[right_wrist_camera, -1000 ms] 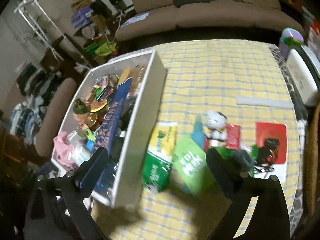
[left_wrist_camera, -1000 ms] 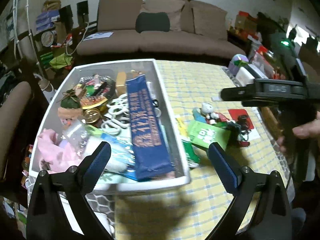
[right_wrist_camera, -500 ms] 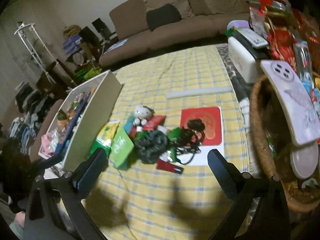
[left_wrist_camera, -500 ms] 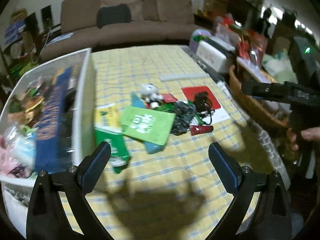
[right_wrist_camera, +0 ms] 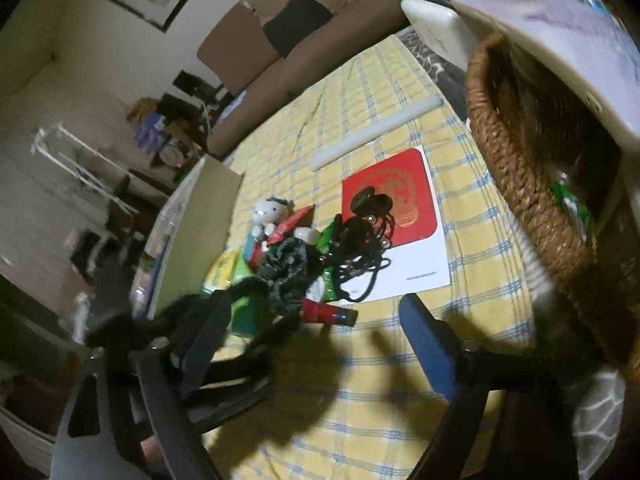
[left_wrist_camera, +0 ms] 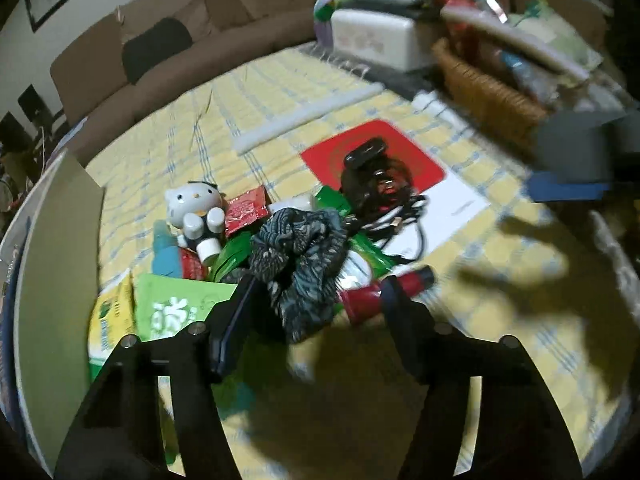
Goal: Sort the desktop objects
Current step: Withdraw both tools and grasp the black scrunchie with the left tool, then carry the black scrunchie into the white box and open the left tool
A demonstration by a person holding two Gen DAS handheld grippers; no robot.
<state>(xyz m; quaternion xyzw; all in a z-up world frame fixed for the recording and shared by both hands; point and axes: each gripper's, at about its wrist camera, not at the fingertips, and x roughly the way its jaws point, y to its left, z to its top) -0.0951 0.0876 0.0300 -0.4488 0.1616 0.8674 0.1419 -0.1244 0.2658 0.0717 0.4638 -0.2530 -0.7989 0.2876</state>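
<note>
A pile of small objects lies on the yellow checked tablecloth (left_wrist_camera: 500, 248): a dark patterned cloth (left_wrist_camera: 300, 248), a white cat figure (left_wrist_camera: 196, 208), black cables (left_wrist_camera: 380, 192), a red tube (left_wrist_camera: 384, 292), green packets (left_wrist_camera: 176, 304) and a red card (left_wrist_camera: 372, 160). My left gripper (left_wrist_camera: 316, 312) is open, its fingers on either side of the near end of the dark cloth. My right gripper (right_wrist_camera: 316, 324) is open, above the cloth in front of the pile (right_wrist_camera: 304, 256), with the left gripper (right_wrist_camera: 240, 320) just beyond its left finger.
A white storage bin (left_wrist_camera: 56, 240) full of things stands at the left of the pile. A wicker basket (right_wrist_camera: 520, 184) with packets stands at the right. A white box (left_wrist_camera: 376, 36) and a white bar (left_wrist_camera: 304, 116) lie further back. A sofa stands behind the table.
Both grippers have swung right, away from the bin, and come down close to the pile. The left gripper's fingers have narrowed and now flank the dark cloth.
</note>
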